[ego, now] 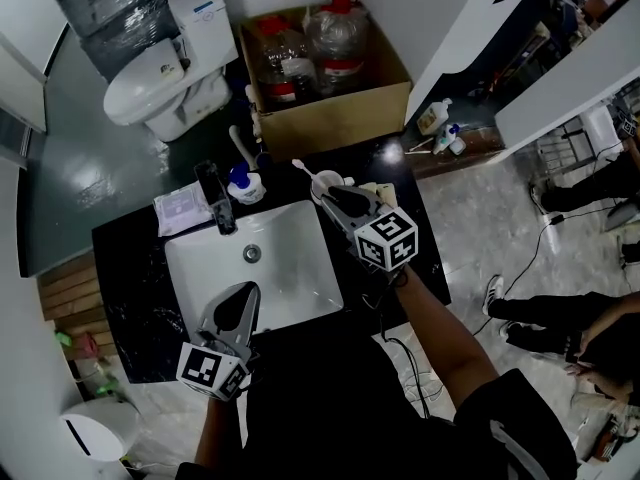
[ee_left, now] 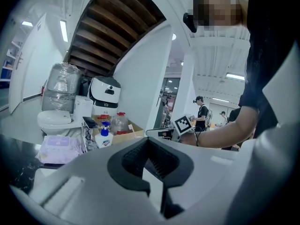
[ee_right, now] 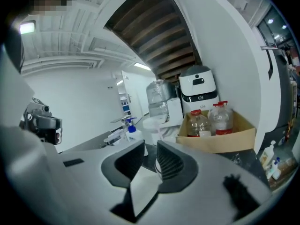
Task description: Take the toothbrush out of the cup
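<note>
Not much to read here, honestly. The soap bottle (ee_left: pixel 103 137) on the tabletop has a blue logo on its label, but the letters are too small to make out. The white appliance (ee_left: pixel 104 92) behind the toilet shows a tiny dark mark on its front that's also illegible. The jugs (ego: pixel 285 63) in the cardboard box wear red labels with no readable print, and the purple packet (ee_left: pixel 58 146) by the sink has print that's just a blur. The cubes on the left claw (ego: pixel 243 290) and right claw (ego: pixel 328 190) carry square black-and-white code patterns, with no letters or digits.
</note>
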`<state>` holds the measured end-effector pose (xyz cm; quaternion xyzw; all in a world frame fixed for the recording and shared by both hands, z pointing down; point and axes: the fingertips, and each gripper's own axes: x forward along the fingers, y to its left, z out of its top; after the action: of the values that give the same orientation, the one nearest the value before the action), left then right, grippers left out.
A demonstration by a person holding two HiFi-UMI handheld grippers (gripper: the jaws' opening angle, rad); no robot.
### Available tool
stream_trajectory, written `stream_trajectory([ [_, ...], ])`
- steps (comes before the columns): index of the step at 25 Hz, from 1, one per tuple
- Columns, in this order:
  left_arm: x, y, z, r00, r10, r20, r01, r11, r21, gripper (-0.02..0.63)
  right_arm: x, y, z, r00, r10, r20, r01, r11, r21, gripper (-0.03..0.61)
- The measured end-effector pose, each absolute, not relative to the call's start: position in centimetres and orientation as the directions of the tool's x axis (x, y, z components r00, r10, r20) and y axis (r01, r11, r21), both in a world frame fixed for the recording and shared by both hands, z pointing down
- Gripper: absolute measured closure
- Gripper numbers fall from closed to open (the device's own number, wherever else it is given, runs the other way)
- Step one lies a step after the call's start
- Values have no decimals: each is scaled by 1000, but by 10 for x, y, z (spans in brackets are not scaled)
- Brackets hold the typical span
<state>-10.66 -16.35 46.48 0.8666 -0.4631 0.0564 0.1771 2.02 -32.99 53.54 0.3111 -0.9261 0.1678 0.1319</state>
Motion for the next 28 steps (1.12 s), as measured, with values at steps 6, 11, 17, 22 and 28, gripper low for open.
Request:
stream_trajectory([
  [6, -111, -162, 468, 553, -785, 279, -829, -484, 280, 606, 11, -346, 554, -756, -510, 410, -620, 759, -199, 466],
  [11, -114, -162, 469, 545, -786, 291, -834, -471, 286, 606, 3, -356, 562, -749, -501, 433, -620, 760, -193, 463],
  [17, -118, -161, 473, 536, -788, 302, -839, -457, 296, 606, -2, -366, 572, -721, -496, 484, -625, 767, -146, 463],
  [22, -120, -163, 476, 530, -792, 303, -841, -445, 308, 606, -7, -374, 581, -673, -478, 564, -613, 787, -65, 463],
  [28, -121, -162, 477, 529, -792, 305, -841, -440, 315, 606, -11, -376, 582, -637, -483, 601, -612, 791, -13, 463],
])
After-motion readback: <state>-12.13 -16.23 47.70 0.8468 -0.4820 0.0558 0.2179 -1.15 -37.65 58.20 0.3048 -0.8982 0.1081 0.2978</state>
